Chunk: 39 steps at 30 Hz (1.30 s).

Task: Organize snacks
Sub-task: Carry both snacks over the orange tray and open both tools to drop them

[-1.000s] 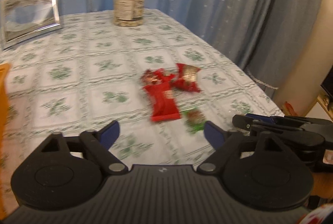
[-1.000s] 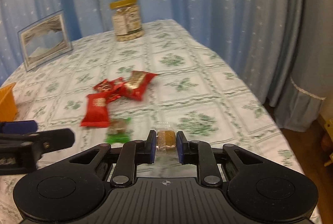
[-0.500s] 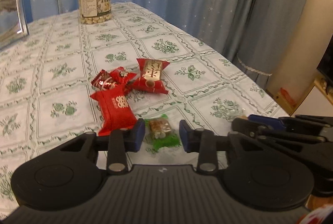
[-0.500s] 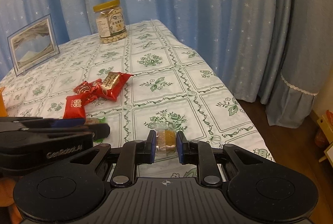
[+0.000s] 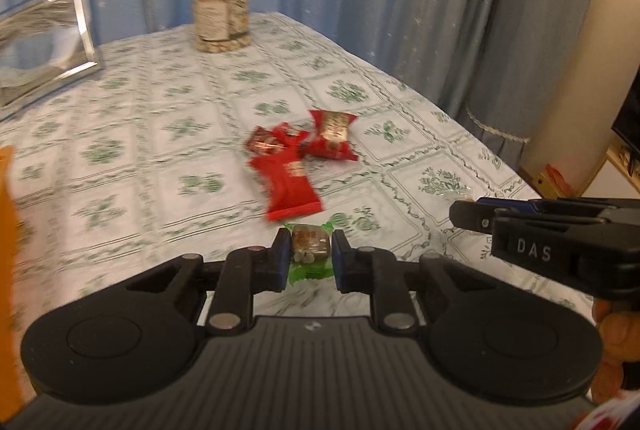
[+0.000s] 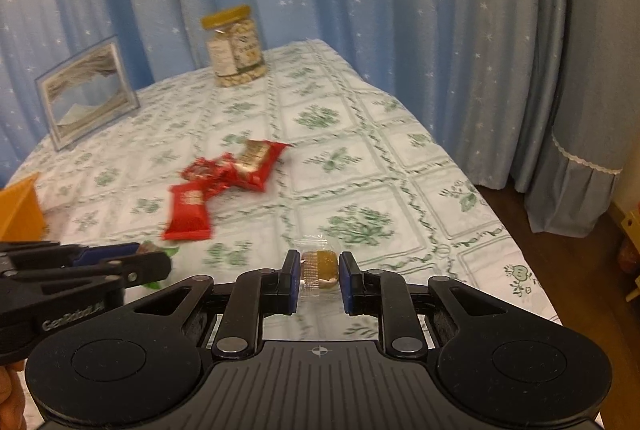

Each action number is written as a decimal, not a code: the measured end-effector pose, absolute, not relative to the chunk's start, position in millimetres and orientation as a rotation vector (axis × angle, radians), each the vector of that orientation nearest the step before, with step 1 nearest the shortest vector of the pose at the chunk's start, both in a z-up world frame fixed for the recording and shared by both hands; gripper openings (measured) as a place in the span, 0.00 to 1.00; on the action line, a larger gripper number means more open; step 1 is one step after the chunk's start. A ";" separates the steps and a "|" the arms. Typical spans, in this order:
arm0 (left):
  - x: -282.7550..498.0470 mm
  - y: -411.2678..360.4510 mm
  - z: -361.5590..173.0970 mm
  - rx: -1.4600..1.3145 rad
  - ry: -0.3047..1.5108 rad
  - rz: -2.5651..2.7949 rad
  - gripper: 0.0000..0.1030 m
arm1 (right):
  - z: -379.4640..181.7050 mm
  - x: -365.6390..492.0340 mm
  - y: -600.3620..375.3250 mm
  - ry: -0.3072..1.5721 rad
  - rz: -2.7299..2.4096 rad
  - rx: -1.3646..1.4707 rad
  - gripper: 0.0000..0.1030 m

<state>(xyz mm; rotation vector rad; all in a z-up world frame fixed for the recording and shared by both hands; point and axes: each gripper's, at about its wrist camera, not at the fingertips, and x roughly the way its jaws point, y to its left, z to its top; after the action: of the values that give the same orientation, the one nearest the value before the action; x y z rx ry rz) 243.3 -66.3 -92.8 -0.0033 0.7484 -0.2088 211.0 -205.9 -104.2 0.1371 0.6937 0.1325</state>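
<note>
My left gripper [image 5: 307, 256] is shut on a green-wrapped snack [image 5: 310, 254] and holds it just above the tablecloth. My right gripper [image 6: 319, 280] is shut on a clear-wrapped brown snack [image 6: 319, 266] near the table's front edge. Three red snack packets [image 5: 292, 182] lie together mid-table; they also show in the right wrist view [image 6: 188, 210]. The right gripper appears in the left wrist view [image 5: 472, 216], and the left gripper appears in the right wrist view [image 6: 160, 262].
A jar of nuts [image 5: 221, 10] with a yellow lid stands at the back. A framed picture [image 6: 86, 96] leans at the back left. An orange container [image 6: 18, 208] sits at the left edge. Blue curtains hang behind; the table edge drops off at right.
My left gripper closed on the green snack and lifted it, swinging the view. My right gripper kept hold of the clear-wrapped snack and rose a little.
</note>
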 end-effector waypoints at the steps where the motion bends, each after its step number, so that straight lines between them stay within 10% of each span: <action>1: 236.9 -61.7 -87.4 -0.009 0.745 -0.197 0.19 | -98.9 207.4 -202.7 0.693 0.139 0.138 0.20; 39: 23.1 116.1 28.0 -0.134 0.611 0.212 0.19 | 12.9 65.6 -7.6 0.603 0.494 0.022 0.20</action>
<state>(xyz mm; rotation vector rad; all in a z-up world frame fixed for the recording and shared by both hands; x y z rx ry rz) 23.1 116.1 28.0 -0.1343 0.6108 0.2119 65.6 -7.6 12.9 0.0224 0.6035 0.4938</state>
